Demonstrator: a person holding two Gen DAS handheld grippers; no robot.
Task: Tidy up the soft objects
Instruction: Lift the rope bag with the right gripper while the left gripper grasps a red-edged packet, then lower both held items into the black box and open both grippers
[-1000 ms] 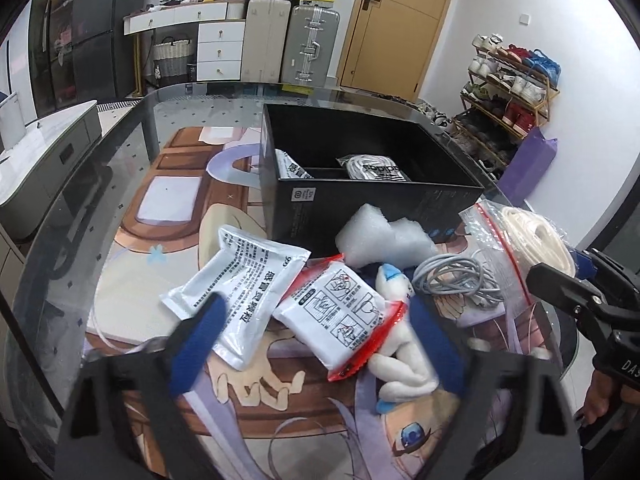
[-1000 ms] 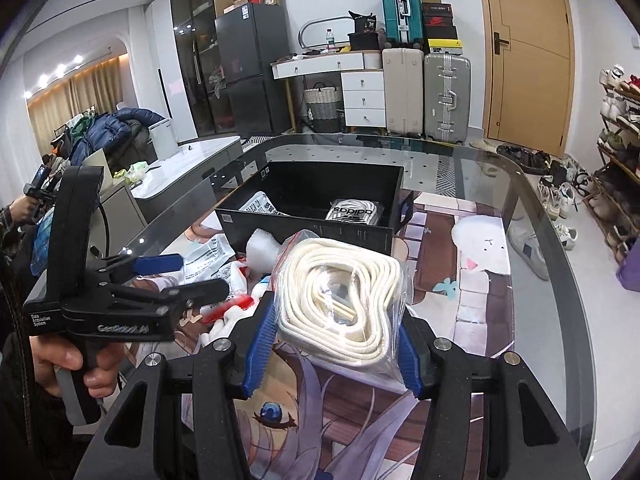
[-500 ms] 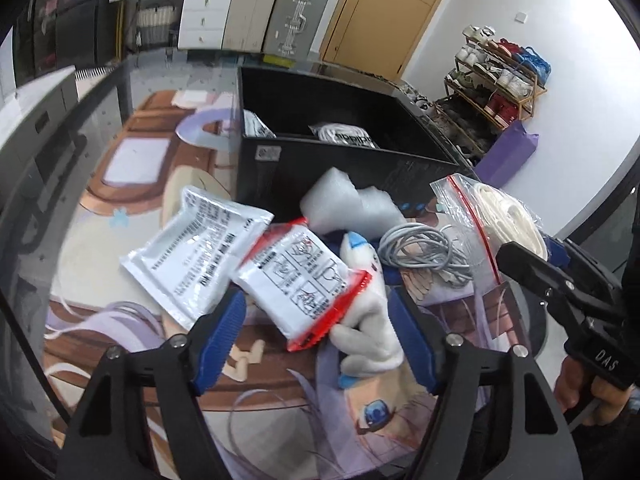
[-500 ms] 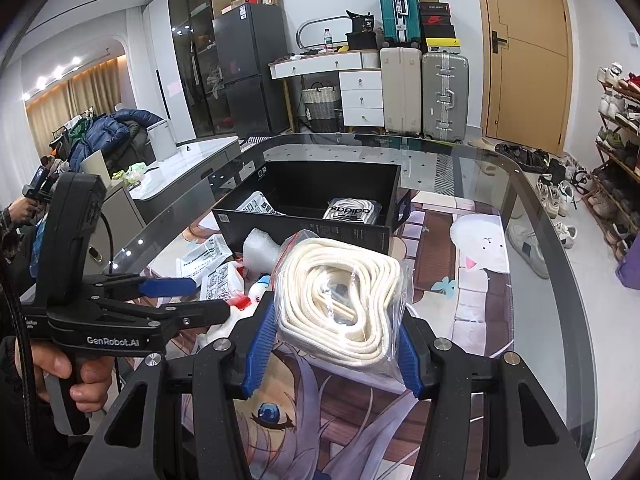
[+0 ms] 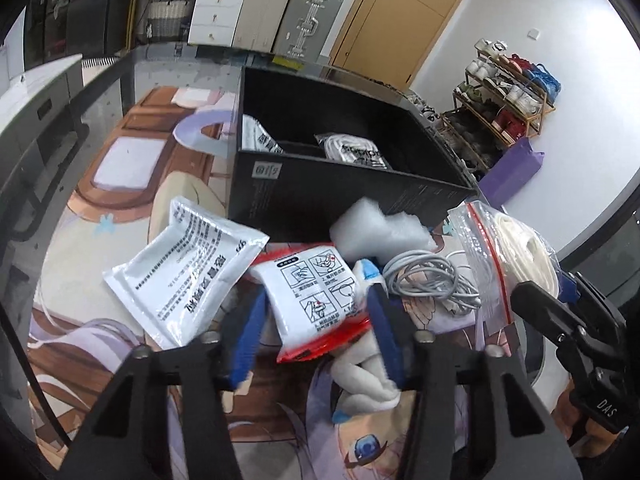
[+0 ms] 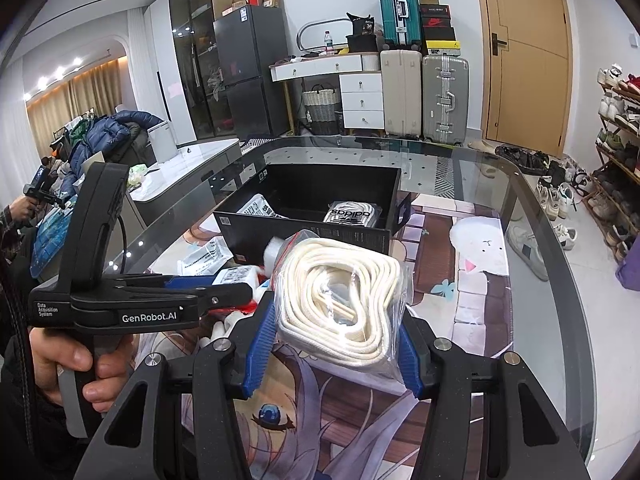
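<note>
My left gripper (image 5: 316,322) has closed its blue fingers around a white-and-red pouch (image 5: 318,300) lying on a white plush toy (image 5: 366,376); it also shows in the right wrist view (image 6: 224,290). My right gripper (image 6: 336,344) is shut on a clear zip bag of coiled white rope (image 6: 344,300), also seen in the left wrist view (image 5: 516,256), held above the table. A black open box (image 5: 340,192) stands behind the pile, also in the right wrist view (image 6: 312,236), with two white packets inside.
A large white printed pouch (image 5: 184,276), a wad of white foam wrap (image 5: 380,232) and a grey coiled cable (image 5: 432,284) lie in front of the box on the glass table (image 6: 532,280) with its cartoon mat. Shoe rack and suitcases stand beyond.
My left gripper has dropped toward the pile and narrowed its fingers onto the white-and-red pouch. The right gripper keeps holding the rope bag in about the same place.
</note>
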